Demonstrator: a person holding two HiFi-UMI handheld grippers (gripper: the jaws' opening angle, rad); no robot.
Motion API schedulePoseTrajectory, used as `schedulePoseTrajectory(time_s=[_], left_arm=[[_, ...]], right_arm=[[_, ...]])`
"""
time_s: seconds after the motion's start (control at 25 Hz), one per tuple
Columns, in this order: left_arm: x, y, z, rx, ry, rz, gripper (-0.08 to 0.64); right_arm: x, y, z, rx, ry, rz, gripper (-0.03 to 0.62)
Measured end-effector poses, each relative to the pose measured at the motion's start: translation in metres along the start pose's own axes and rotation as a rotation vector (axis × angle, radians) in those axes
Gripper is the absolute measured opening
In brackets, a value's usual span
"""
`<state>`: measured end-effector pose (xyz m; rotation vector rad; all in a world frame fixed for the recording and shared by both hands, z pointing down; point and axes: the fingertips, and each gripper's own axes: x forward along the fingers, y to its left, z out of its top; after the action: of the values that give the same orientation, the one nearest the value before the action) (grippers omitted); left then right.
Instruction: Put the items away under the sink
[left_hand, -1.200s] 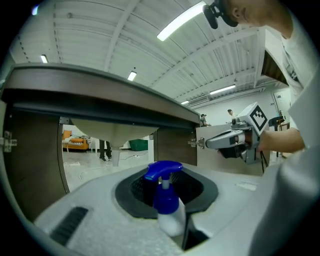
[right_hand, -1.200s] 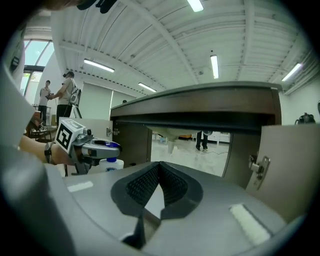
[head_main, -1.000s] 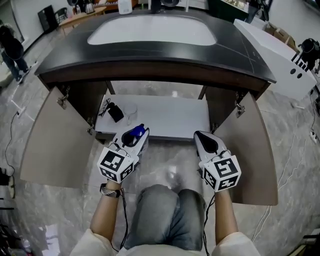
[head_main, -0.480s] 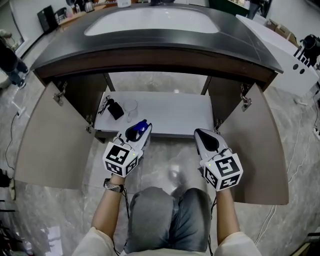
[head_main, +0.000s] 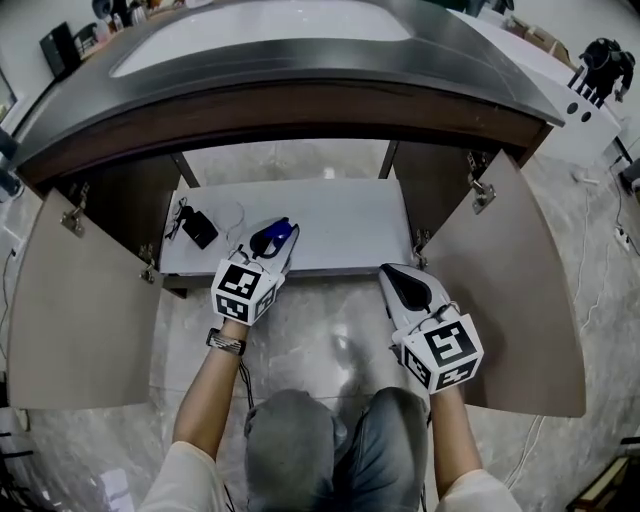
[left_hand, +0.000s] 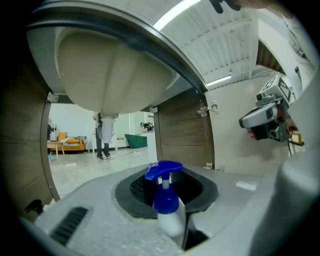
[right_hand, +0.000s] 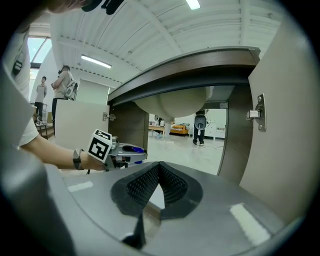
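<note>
A small spray bottle (left_hand: 167, 206) with a blue trigger head and white body stands between the jaws of my left gripper (head_main: 275, 238), which is shut on it. In the head view its blue head (head_main: 272, 236) lies over the front edge of the white shelf (head_main: 345, 235) inside the open cabinet under the sink. My right gripper (head_main: 404, 285) hangs in front of the shelf's right end, above the floor. Its jaws meet at the tips (right_hand: 159, 167) with nothing held.
A black object (head_main: 198, 229) and a clear cup (head_main: 233, 219) sit on the shelf's left end. Both cabinet doors stand open, left (head_main: 70, 300) and right (head_main: 510, 285). The dark countertop (head_main: 300, 70) overhangs. The sink bowl (left_hand: 115, 75) hangs above the shelf. The person's knees (head_main: 330, 450) are below.
My left gripper has moved forward and down with the spray bottle, from in front of the shelf to over its front edge. The right gripper has sunk a little.
</note>
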<state>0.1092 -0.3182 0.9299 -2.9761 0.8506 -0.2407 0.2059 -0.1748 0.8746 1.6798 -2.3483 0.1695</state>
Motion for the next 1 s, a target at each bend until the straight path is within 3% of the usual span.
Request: schedulePoseTrajectory(time_s=[0.48, 1.0], left_arm=[[0.083, 0.026, -0.043, -0.026, 0.033, -0.060, 0.081], [0.118, 0.062, -0.056, -0.085, -0.024, -0.027, 0.083]], right_arm=[[0.000, -0.012, -0.020, 0.016, 0.035, -0.021, 0.006], [0.003, -0.018, -0.028, 0.044, 0.041, -0.040, 0.006]])
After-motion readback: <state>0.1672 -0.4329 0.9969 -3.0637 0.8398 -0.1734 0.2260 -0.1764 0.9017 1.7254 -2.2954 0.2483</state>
